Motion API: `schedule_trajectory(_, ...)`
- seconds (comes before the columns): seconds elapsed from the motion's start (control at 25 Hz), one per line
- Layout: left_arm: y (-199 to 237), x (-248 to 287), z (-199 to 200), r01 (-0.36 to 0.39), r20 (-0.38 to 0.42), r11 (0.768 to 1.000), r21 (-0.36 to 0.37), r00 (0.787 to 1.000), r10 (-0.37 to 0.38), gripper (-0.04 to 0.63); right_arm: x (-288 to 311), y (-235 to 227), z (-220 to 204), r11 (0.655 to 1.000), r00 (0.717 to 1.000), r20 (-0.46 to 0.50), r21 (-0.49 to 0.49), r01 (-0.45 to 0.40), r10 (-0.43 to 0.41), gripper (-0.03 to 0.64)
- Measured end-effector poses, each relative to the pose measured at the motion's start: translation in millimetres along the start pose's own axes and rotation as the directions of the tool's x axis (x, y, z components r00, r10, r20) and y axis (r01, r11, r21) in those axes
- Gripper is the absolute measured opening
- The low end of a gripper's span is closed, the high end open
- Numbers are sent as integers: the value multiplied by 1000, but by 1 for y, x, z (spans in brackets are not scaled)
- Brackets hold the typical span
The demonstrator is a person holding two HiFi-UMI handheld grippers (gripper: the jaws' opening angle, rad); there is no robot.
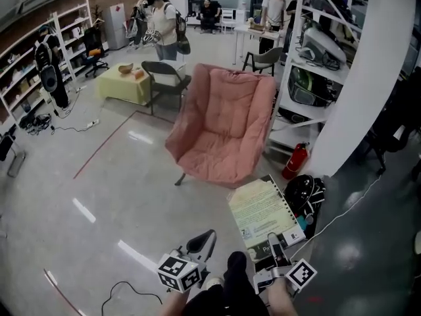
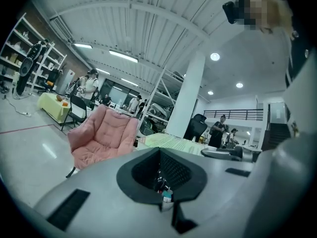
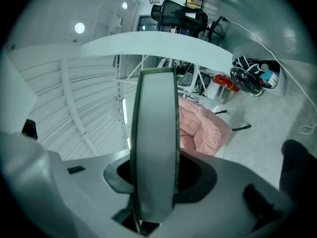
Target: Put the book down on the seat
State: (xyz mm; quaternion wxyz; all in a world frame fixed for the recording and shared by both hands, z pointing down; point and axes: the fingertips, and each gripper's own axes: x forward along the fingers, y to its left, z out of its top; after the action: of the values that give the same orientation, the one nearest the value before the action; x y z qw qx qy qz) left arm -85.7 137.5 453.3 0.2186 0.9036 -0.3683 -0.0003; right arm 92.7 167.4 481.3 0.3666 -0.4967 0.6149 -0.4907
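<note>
Book (image 1: 262, 210): clamped at its near short edge in the right gripper (image 1: 277, 247), with the jaws set fairly wide and closed on the covers from both sides. Held in the air above the grey floor (image 1: 131, 196), just short of the pink chair (image 1: 220, 127) and not touching it. Lies nearly flat, pale yellow-green cover up, with the wire binding along the right-hand edge. Stretches lengthwise away from the body, leaning slightly left, with the far short edge pointing at the front lip of the seat. Shows edge-on in the right gripper view, as a pale strip rising straight out from between the jaws, with the chair cushion behind it to the right. Left gripper (image 1: 199, 243): carried low at the left, well apart from the book, with jaws together and nothing between them. Farther off, right of the chair: red fire extinguisher (image 1: 295, 160), standing by the white pillar (image 1: 368, 84).
</note>
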Motion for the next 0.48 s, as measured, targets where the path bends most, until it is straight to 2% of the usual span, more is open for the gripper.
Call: schedule_trajectory(0.48, 36, 58, 13, -37, 7, 999, -17, 999, 37, 9, 67, -11, 30, 1000, 999, -46, -14, -25, 25, 164)
